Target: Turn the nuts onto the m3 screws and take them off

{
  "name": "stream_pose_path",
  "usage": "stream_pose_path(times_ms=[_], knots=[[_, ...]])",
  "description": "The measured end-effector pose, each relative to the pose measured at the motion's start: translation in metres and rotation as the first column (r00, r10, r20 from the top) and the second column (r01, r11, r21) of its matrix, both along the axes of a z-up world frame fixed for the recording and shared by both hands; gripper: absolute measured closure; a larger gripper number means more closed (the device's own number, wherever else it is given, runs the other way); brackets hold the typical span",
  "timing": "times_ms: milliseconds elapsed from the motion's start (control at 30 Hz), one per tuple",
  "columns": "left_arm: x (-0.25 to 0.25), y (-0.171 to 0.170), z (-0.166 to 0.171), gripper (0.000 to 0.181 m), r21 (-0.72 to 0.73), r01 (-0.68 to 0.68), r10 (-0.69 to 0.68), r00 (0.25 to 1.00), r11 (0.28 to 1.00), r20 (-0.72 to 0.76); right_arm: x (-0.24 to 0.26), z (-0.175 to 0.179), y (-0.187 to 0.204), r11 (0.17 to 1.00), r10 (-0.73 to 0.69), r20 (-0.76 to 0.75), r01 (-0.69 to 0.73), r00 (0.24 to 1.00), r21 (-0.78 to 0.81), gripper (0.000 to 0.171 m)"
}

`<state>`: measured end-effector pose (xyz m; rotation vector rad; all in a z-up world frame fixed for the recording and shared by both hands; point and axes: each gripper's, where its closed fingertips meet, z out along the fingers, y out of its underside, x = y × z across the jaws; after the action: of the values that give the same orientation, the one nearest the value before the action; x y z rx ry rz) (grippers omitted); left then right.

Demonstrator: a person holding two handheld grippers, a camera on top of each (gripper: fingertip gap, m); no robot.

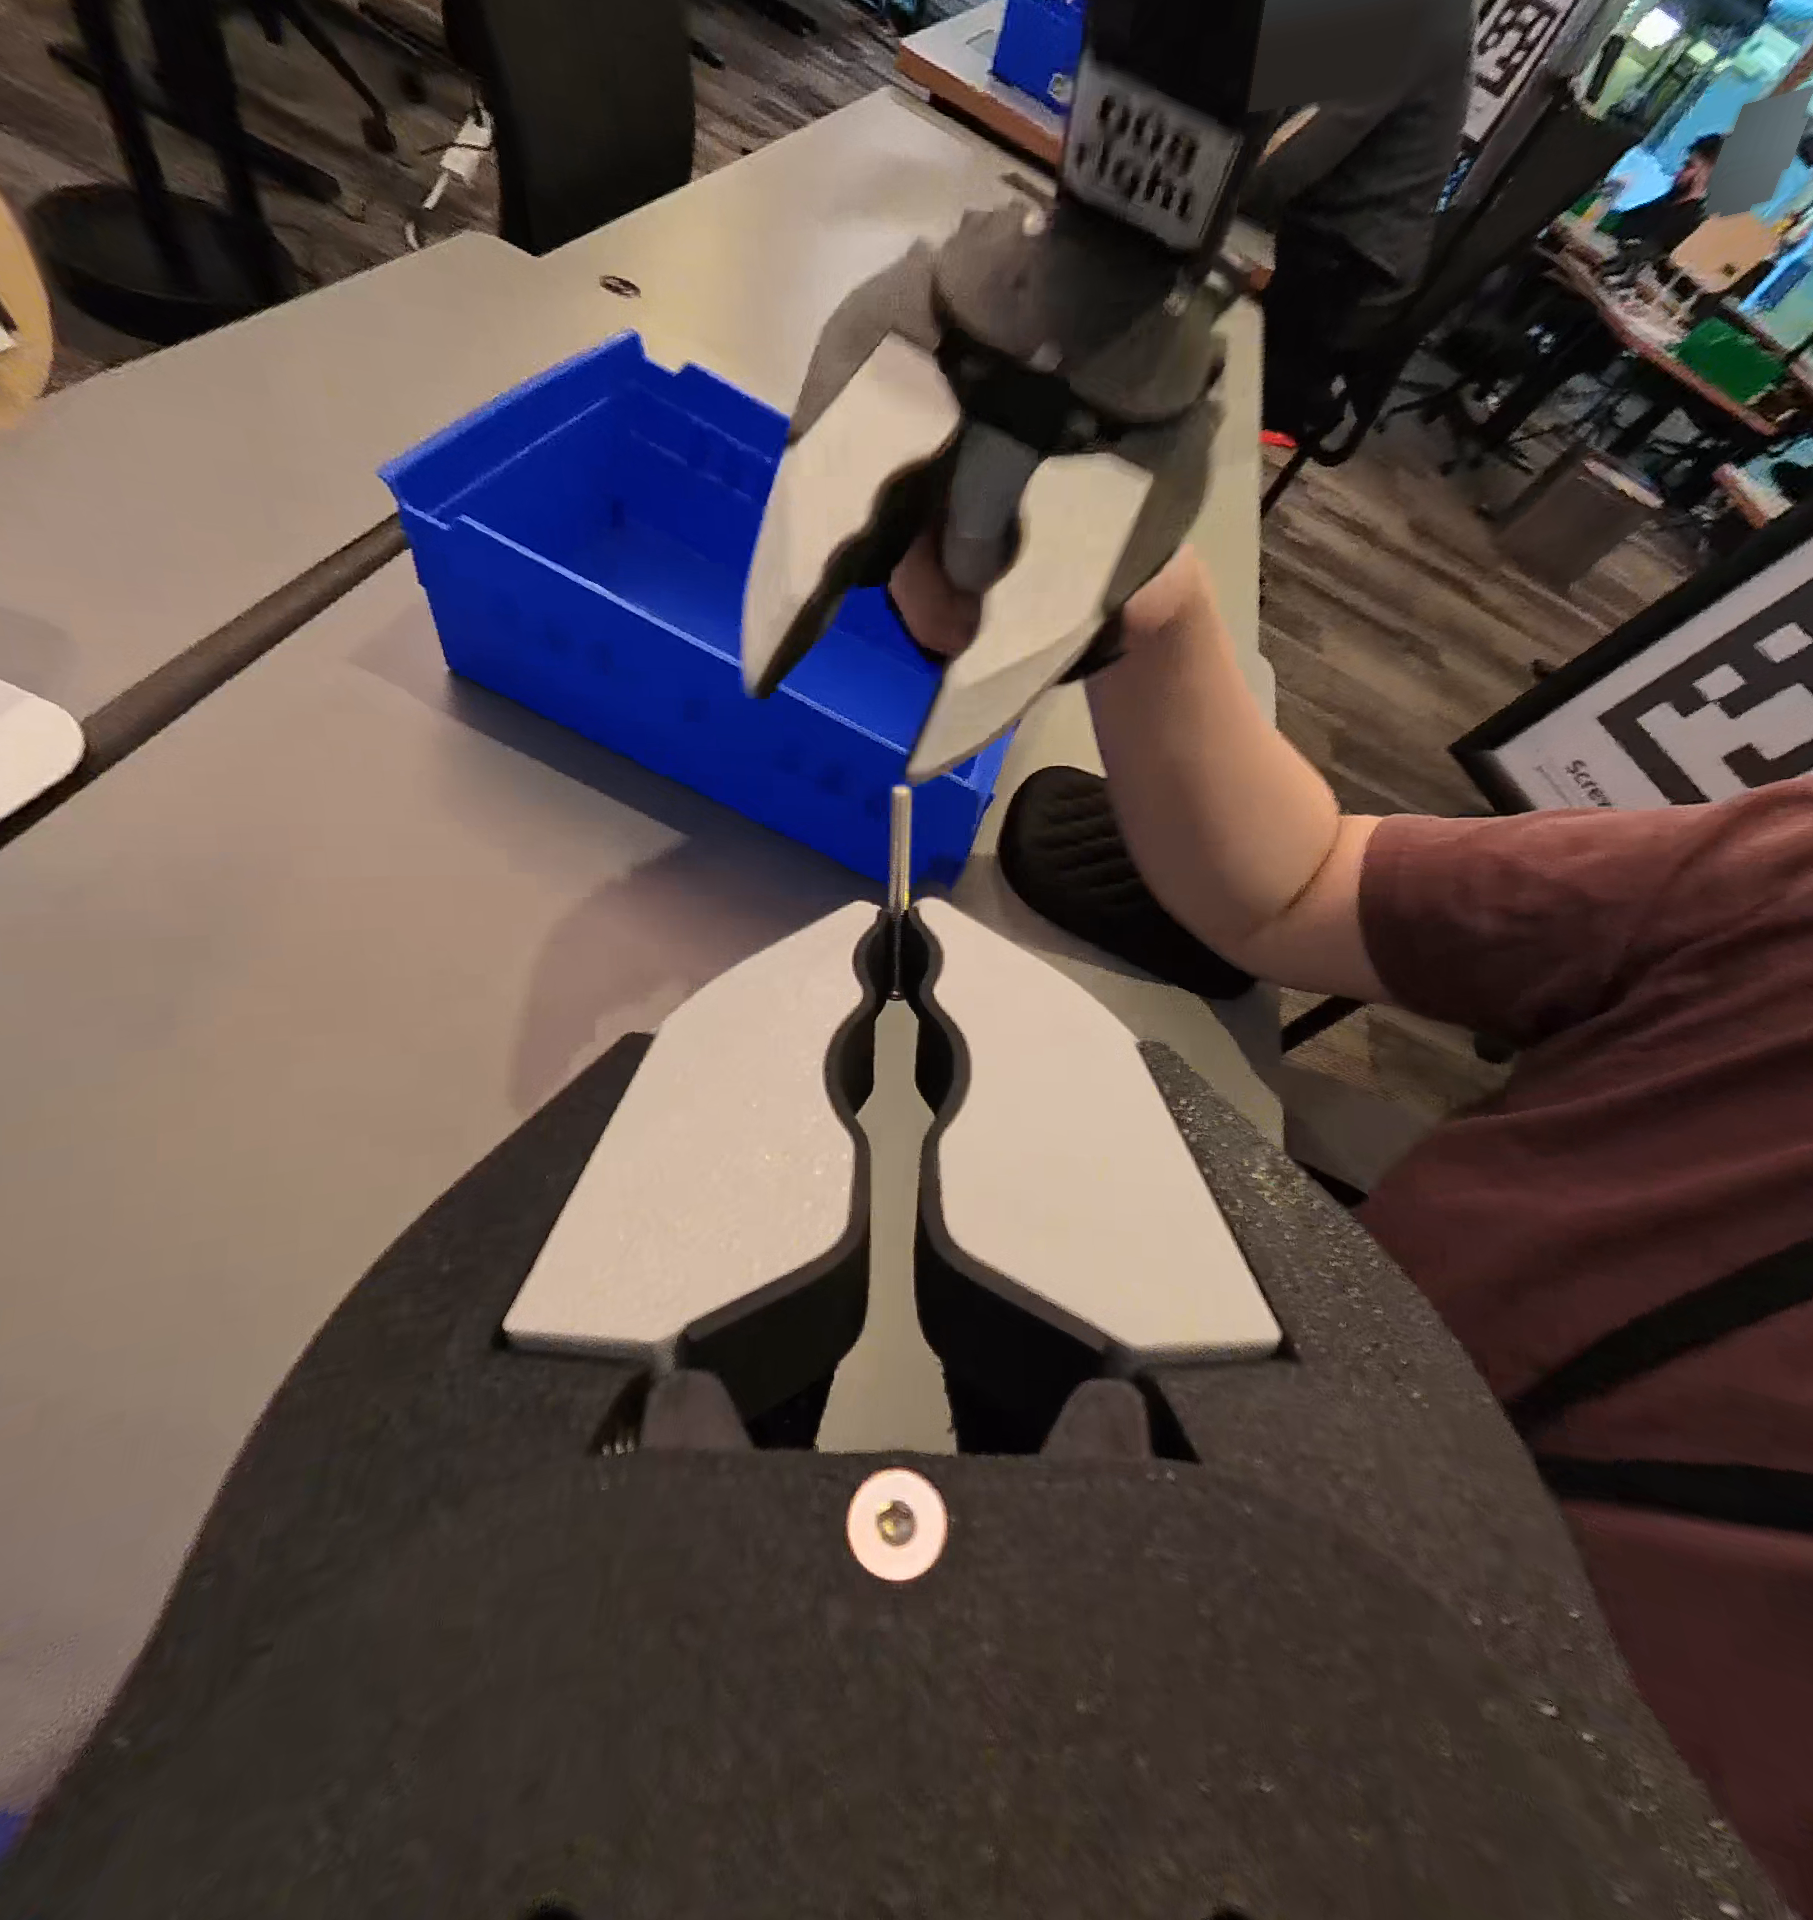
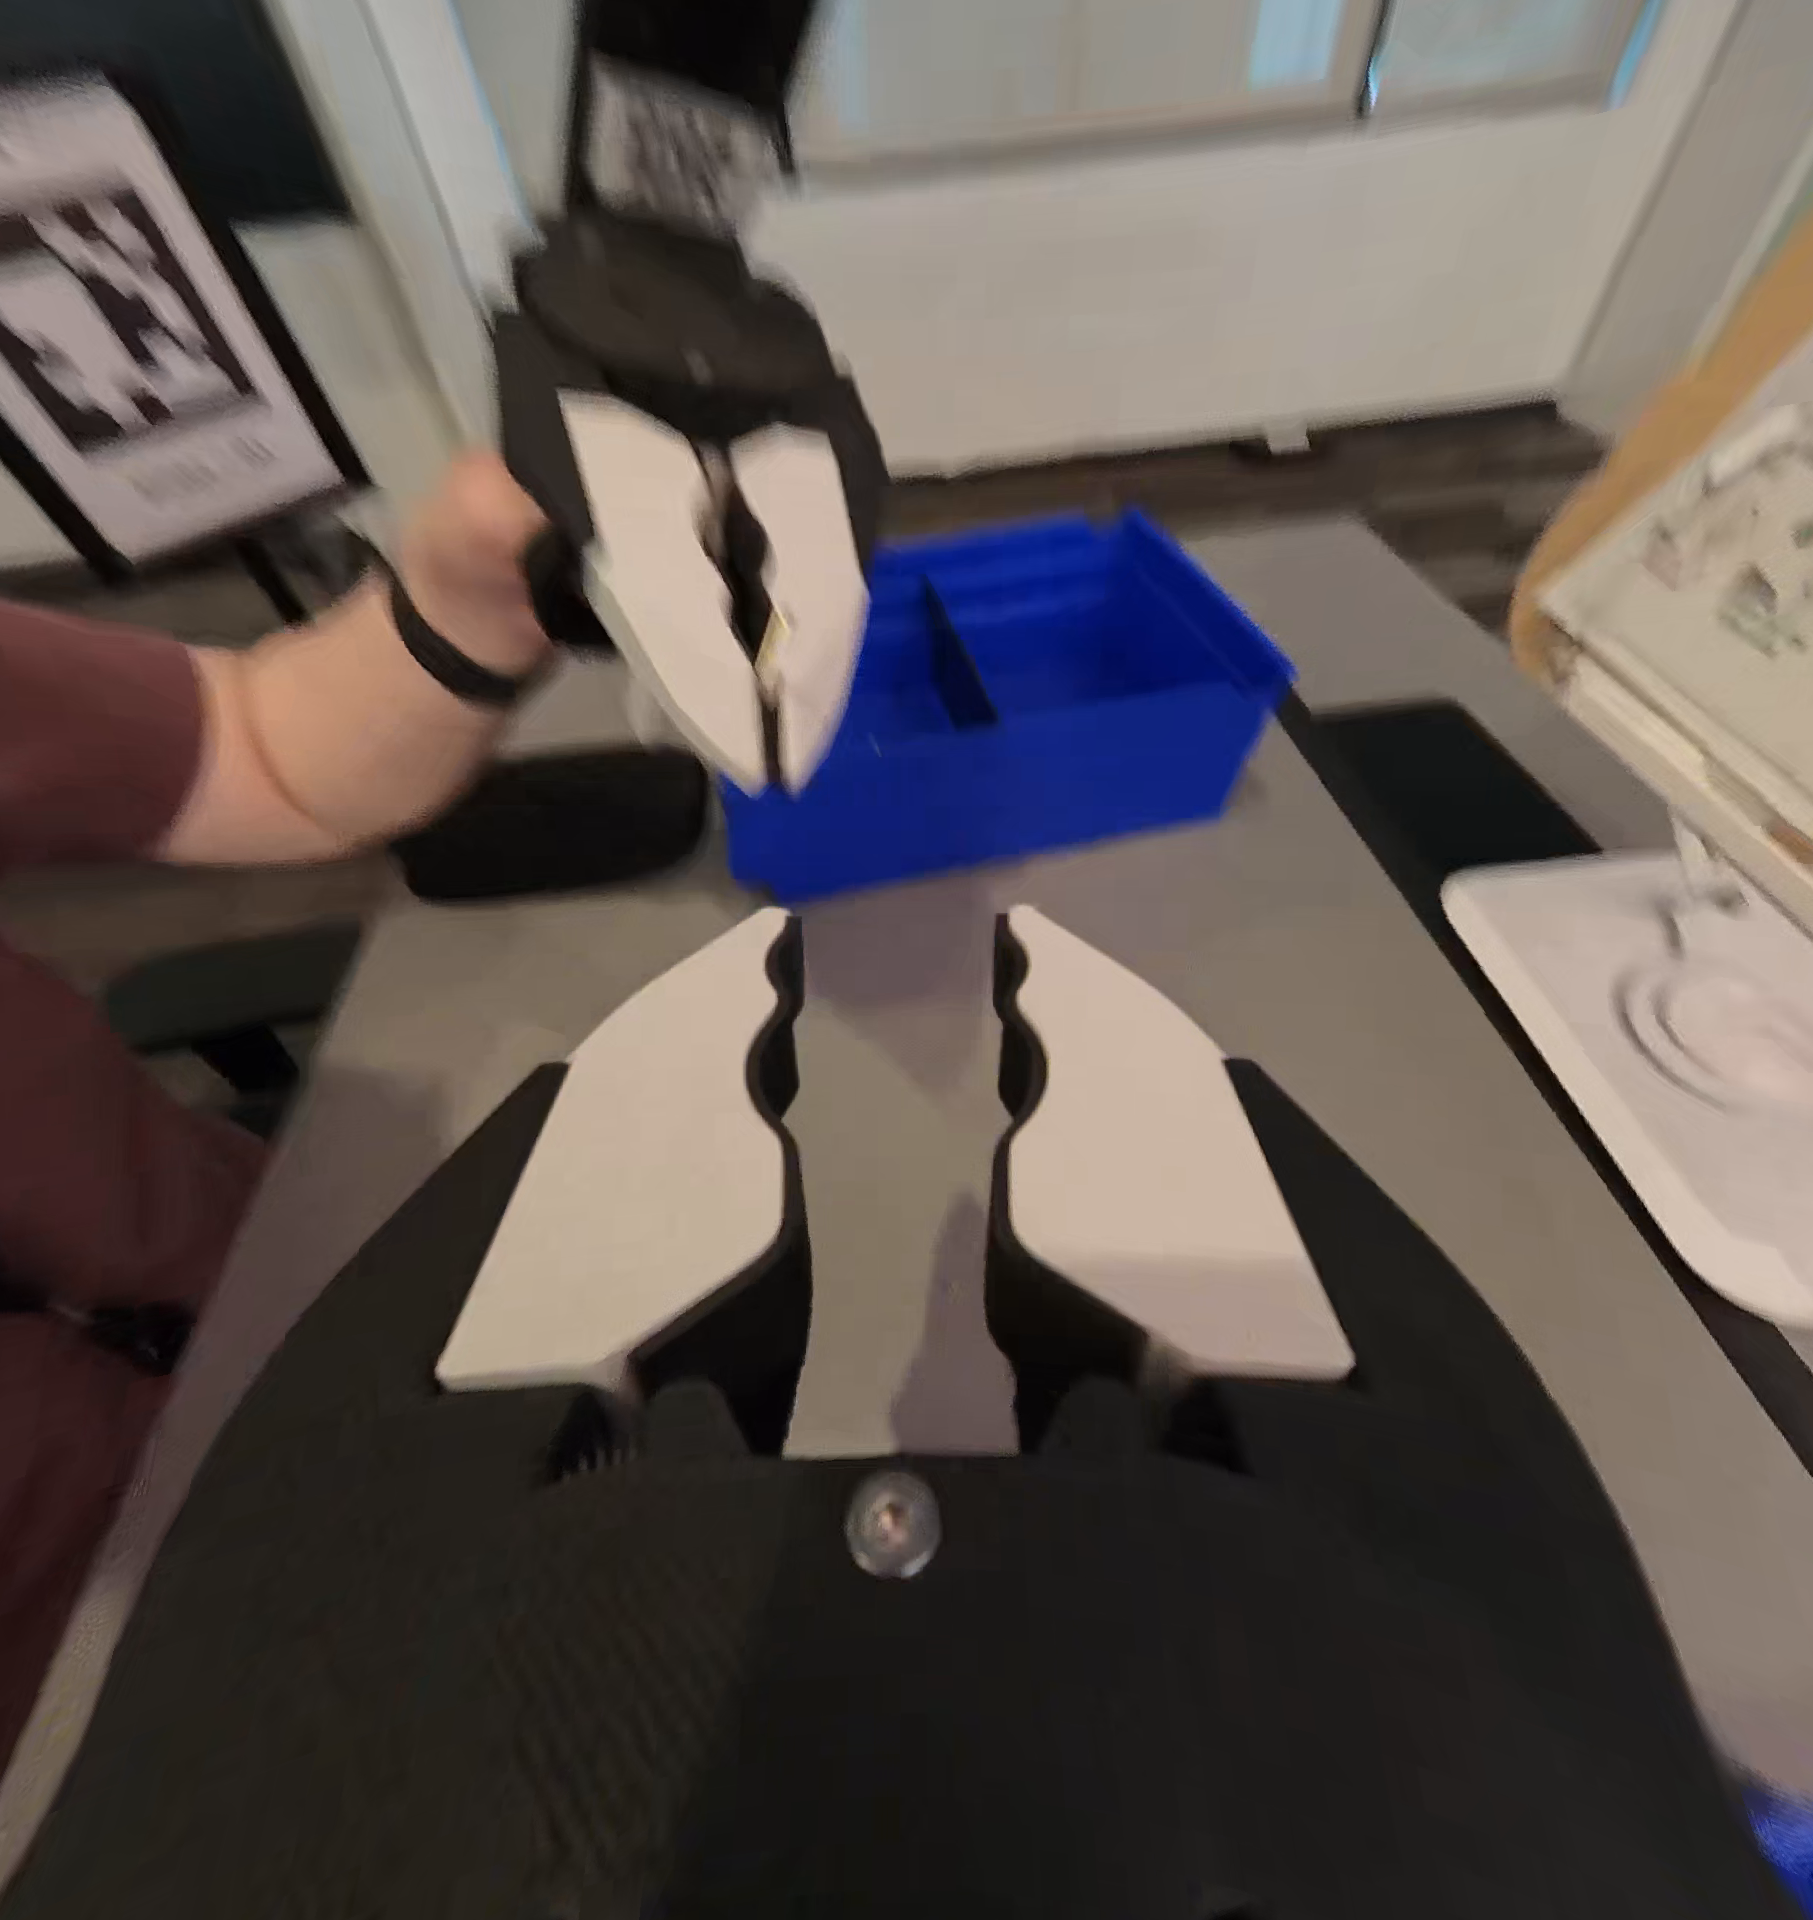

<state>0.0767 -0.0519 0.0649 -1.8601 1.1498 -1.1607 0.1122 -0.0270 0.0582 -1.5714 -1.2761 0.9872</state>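
Observation:
My left gripper is shut on a thin metal m3 screw. The screw's bare shaft sticks out past the fingertips and points at the blue bin. My right gripper hangs open just above it, one fingertip close over the screw's end. In the right wrist view, which is blurred, my right gripper is open and empty. The left gripper is beyond it, shut, with a small shiny bit between its fingers. I see no nut.
The blue bin has a divider and stands on the grey table. A white tray lies at the right. A black armrest pad and the person's arm are beside the bin. A framed marker board stands at the right. My right fingertips sit around 5 centimetres from my left ones.

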Motion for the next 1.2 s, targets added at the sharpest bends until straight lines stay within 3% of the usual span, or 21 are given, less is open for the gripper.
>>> stream_pose_path(times_ms=[100, 200, 267, 400, 467, 667, 767, 1200], knots=[[-0.014, 0.006, 0.017, 0.180, -0.010, 0.000, 0.001, 0.998, 1.000, 0.055, 0.004, -0.050, 0.015, 0.997, -0.073, 0.279, 0.061, 0.957, 0.052, 0.141], [-0.039, 0.023, 0.026, 0.179, 0.129, -0.116, 0.115, 0.993, 0.985, 0.012, -0.001, -0.097, 0.018, 0.999, -0.053, 0.472, 0.043, 0.880, 0.033, 0.143], [-0.057, 0.032, 0.031, 0.179, 0.207, -0.185, 0.190, 0.982, 0.961, -0.003, 0.000, -0.129, 0.017, 0.999, -0.035, 0.606, 0.026, 0.795, 0.025, 0.144], [-0.084, 0.038, 0.035, 0.180, 0.227, -0.243, 0.250, 0.968, 0.943, -0.002, 0.012, -0.183, 0.012, 0.996, -0.002, 0.815, -0.075, 0.579, 0.056, 0.153], [-0.095, 0.040, 0.032, 0.180, 0.222, -0.262, 0.271, 0.963, 0.939, -0.010, 0.012, -0.198, 0.011, 0.997, 0.019, 0.846, -0.078, 0.532, 0.027, 0.154], [-0.124, 0.045, 0.036, 0.180, 0.233, -0.312, 0.324, 0.946, 0.921, -0.015, 0.006, -0.218, 0.008, 0.997, 0.067, 0.861, -0.074, 0.504, -0.035, 0.152], [-0.125, 0.042, 0.047, 0.180, 0.223, -0.312, 0.311, 0.950, 0.923, 0.039, 0.000, -0.220, 0.008, 0.996, 0.073, 0.864, -0.087, 0.497, -0.034, 0.152], [-0.115, 0.033, 0.041, 0.180, 0.216, -0.258, 0.264, 0.964, 0.942, 0.001, -0.003, -0.221, 0.001, 0.991, 0.131, 0.871, -0.076, 0.474, -0.108, 0.158]])
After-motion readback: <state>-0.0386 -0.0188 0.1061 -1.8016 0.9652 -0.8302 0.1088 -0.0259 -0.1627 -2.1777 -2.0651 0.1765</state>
